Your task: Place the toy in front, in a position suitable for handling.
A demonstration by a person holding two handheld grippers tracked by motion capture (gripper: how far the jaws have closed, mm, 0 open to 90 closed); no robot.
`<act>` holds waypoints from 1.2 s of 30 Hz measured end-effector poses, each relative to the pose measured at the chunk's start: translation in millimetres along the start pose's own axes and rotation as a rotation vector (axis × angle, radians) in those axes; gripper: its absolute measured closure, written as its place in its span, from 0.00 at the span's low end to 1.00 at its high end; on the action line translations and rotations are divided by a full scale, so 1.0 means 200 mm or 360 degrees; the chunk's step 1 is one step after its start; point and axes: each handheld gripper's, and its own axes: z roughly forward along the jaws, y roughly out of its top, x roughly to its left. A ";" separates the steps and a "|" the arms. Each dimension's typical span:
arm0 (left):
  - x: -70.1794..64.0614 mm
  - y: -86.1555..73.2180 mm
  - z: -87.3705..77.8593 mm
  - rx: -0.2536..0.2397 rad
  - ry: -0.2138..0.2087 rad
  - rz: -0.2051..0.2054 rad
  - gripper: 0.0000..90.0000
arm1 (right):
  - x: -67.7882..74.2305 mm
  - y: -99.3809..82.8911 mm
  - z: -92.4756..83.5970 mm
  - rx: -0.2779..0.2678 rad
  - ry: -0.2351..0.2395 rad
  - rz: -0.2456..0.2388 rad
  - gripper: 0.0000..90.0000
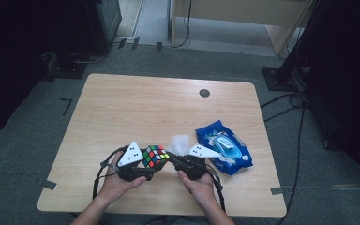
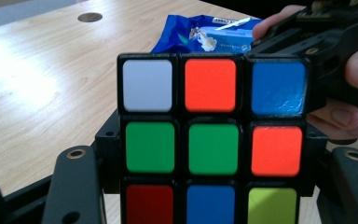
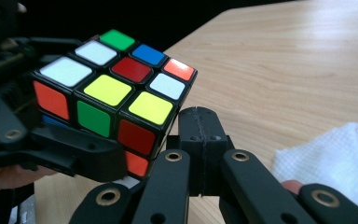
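Note:
A scrambled Rubik's cube (image 1: 155,156) hangs just above the wooden table (image 1: 145,108) near its front edge. My left gripper (image 1: 153,164) is shut on it, its black jaws pressed against the cube's two sides (image 2: 212,140). My right gripper (image 1: 172,159) is shut, its two jaws meeting tip to tip (image 3: 200,133) with nothing visible between them. Those tips sit right at the cube's (image 3: 116,102) near lower corner. In the left gripper view the right gripper (image 2: 307,37) touches the cube's upper right corner. A white wipe (image 1: 180,142) lies beside the right gripper.
A blue pack of wet wipes (image 1: 225,146) lies on the table to the right of the right hand. A round cable hole (image 1: 205,93) sits near the table's far edge. Cables and black stands are on the floor around the table.

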 end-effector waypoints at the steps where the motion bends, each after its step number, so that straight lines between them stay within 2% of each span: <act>1: 0.00 0.00 0.00 0.0004 -0.0005 -0.0002 0.38 | 0.00 0.00 0.00 -0.0009 0.0005 -0.0006 1.00; 3: 0.00 0.00 0.00 0.0002 -0.0007 -0.0012 0.38 | 0.01 0.01 -0.01 -0.0035 0.0023 -0.0037 1.00; 6: -0.01 0.00 0.00 0.0012 0.0053 0.0023 0.38 | 0.03 0.02 -0.01 -0.0004 -0.0023 -0.0135 1.00; 7: 0.00 0.00 0.00 0.0013 0.0065 0.0018 0.38 | 0.03 0.03 -0.01 0.0012 -0.0086 -0.0223 0.98; 8: 0.00 0.00 0.00 0.0013 0.0067 0.0012 0.38 | 0.04 0.05 -0.02 0.0033 -0.0185 -0.0335 0.94; 10: 0.02 -0.01 -0.01 0.0009 0.0062 -0.0009 0.38 | 0.01 0.08 -0.06 0.0028 -0.0258 -0.0384 0.89; 12: 0.04 -0.02 -0.02 0.0008 0.0073 -0.0029 0.38 | -0.04 0.10 -0.11 0.0047 -0.0289 -0.0374 0.89; 15: 0.07 -0.03 -0.02 0.0018 0.0090 -0.0065 0.38 | -0.13 0.11 -0.14 0.0204 -0.0241 -0.0280 0.86; 17: 0.08 -0.04 -0.01 0.0030 0.0100 -0.0083 0.38 | -0.17 0.09 -0.13 0.0260 -0.0284 -0.0305 0.83; 20: 0.08 -0.04 0.00 0.0046 0.0112 -0.0089 0.38 | -0.18 0.04 -0.08 0.0346 -0.0330 -0.0386 0.79; 21: 0.08 -0.05 0.00 0.0049 0.0111 -0.0091 0.38 | -0.18 0.03 -0.06 0.0394 -0.0385 -0.0407 0.80; 23: 0.08 -0.05 0.00 0.0052 0.0111 -0.0090 0.38 | -0.18 0.01 -0.03 0.0468 -0.0450 -0.0392 0.84; 25: 0.09 -0.05 -0.01 0.0047 0.0118 -0.0098 0.38 | -0.17 -0.01 -0.03 0.0502 -0.0479 -0.0320 0.91; 28: 0.10 -0.05 -0.02 0.0040 0.0123 -0.0105 0.38 | -0.15 -0.03 -0.03 0.0526 -0.0478 -0.0237 0.99; 29: 0.10 -0.05 -0.02 0.0042 0.0124 -0.0105 0.38 | -0.15 -0.04 -0.02 0.0522 -0.0443 -0.0217 0.99; 30: 0.10 -0.05 -0.02 0.0042 0.0125 -0.0104 0.38 | -0.14 -0.04 -0.01 0.0517 -0.0375 -0.0193 0.97; 31: 0.10 -0.05 -0.02 0.0043 0.0125 -0.0101 0.38 | -0.14 -0.05 -0.01 0.0499 -0.0321 -0.0183 0.93; 33: 0.10 -0.05 -0.02 0.0041 0.0122 -0.0098 0.38 | -0.13 -0.03 -0.01 0.0403 -0.0194 -0.0165 0.84; 34: 0.10 -0.05 -0.02 0.0041 0.0120 -0.0100 0.38 | -0.12 -0.01 -0.02 0.0344 -0.0166 -0.0165 0.79; 36: 0.10 -0.05 -0.02 0.0049 0.0118 -0.0101 0.38 | -0.14 0.02 -0.04 0.0268 -0.0192 -0.0220 0.73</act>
